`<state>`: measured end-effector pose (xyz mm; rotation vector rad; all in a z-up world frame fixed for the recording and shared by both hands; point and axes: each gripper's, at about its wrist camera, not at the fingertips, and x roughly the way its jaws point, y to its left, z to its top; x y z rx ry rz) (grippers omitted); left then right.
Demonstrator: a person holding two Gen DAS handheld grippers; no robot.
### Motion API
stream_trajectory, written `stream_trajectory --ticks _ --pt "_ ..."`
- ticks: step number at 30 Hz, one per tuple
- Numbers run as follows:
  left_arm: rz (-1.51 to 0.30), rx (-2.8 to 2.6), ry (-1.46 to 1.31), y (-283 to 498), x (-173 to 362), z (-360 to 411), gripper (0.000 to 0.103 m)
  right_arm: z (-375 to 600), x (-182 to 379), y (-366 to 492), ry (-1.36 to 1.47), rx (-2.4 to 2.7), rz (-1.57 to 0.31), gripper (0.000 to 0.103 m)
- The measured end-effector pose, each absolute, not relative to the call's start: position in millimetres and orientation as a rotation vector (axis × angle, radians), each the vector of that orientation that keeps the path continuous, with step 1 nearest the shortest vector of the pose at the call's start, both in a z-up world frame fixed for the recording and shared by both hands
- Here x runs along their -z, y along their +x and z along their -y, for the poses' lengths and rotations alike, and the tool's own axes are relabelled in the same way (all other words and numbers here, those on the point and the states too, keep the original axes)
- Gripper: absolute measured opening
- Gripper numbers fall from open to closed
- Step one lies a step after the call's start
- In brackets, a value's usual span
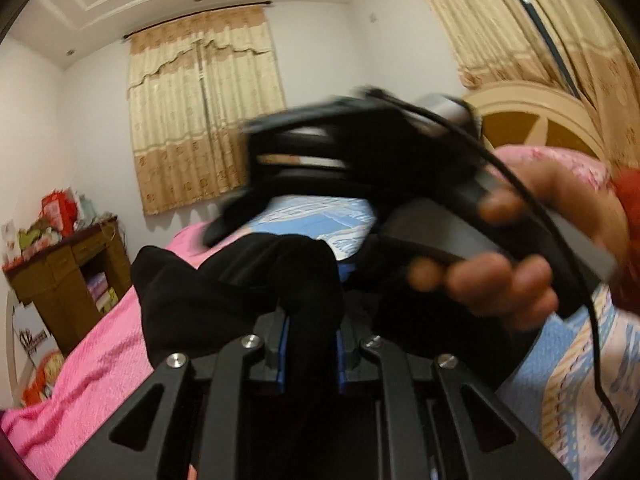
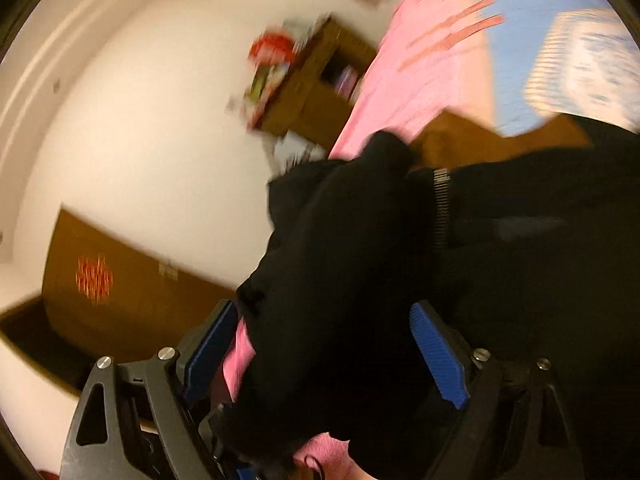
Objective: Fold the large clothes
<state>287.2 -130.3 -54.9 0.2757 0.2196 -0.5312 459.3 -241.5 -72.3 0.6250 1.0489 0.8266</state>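
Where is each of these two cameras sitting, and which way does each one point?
Left wrist: sits on the left gripper, shut on the black garment, looking across the bed at the curtains; the right hand shows.
Right wrist: sits on the right gripper, tilted, blue pads apart around the black garment, facing a white wall.
Shared: garment, pink bedding, wooden cabinet.

no legible text; lettering on the blue bed sheet (image 1: 600, 412) and white board (image 1: 34, 338) too blurred
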Motion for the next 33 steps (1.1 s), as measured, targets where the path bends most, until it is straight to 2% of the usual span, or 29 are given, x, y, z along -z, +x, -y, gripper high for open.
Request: stream_trajectory --ticks 2,5,6,10,18,25,28,33 --pt "-0.21 0.545 0.309 286.7 55.3 136.4 0.017 220.4 63.9 462.0 0.433 -0.822 -1.083 0.089" --pt "-0.201 0.566 0.322 287.2 52.8 141.9 0.017 212.9 55.2 451.7 0.269 -0.856 -1.012 0.086" --pt "-0.202 0.574 0.325 287.3 52.0 144.8 0.017 213.1 54.1 448.3 0.227 -0.85 -0.999 0.071" --pt "-0.169 0.612 0.37 276.1 43.5 167.3 0.017 239.0 41.6 431.3 0.215 -0.822 -0.925 0.053" --pt "-0.128 0.821 0.382 235.6 18.3 241.3 0.017 356.7 21.5 369.4 0.385 -0.747 -0.752 0.048" --pt "-0.27 0.911 0.408 230.0 47.9 303.3 0.017 441.9 86.4 337.4 0.637 -0.631 -0.769 0.047" --pt "-0.321 0.903 0.422 232.2 55.6 308.6 0.017 447.0 112.4 339.4 0.717 -0.632 -0.764 0.047" --pt "-0.409 0.878 0.427 231.4 65.2 309.4 0.017 439.5 125.3 345.1 0.703 -0.624 -0.779 0.047"
